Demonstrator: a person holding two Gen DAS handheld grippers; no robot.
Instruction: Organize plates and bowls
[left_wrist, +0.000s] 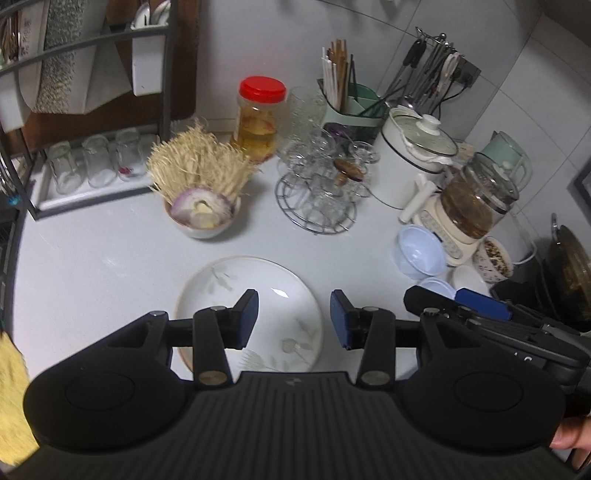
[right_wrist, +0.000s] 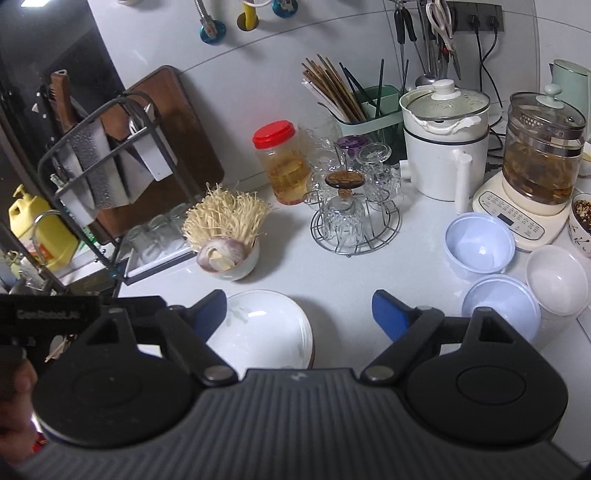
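A white plate with a leaf pattern (left_wrist: 258, 295) lies on the counter under my open, empty left gripper (left_wrist: 293, 319); it also shows in the right wrist view (right_wrist: 258, 328). My right gripper (right_wrist: 299, 314) is open and empty, above the plate's right edge; it shows in the left wrist view (left_wrist: 461, 302). To the right stand two pale blue bowls (right_wrist: 478, 247) (right_wrist: 500, 306) and a white bowl (right_wrist: 557, 280). A bowl of onion and noodles (right_wrist: 229, 258) sits behind the plate.
A wire stand of upturned glasses (right_wrist: 354, 218), a red-lidded jar (right_wrist: 282, 162), a chopstick holder (right_wrist: 369, 107), a white pot (right_wrist: 443, 147) and a glass kettle (right_wrist: 539, 155) crowd the back. A rack with glasses (left_wrist: 92, 166) stands at left. A speckled bowl (right_wrist: 581, 225) sits at far right.
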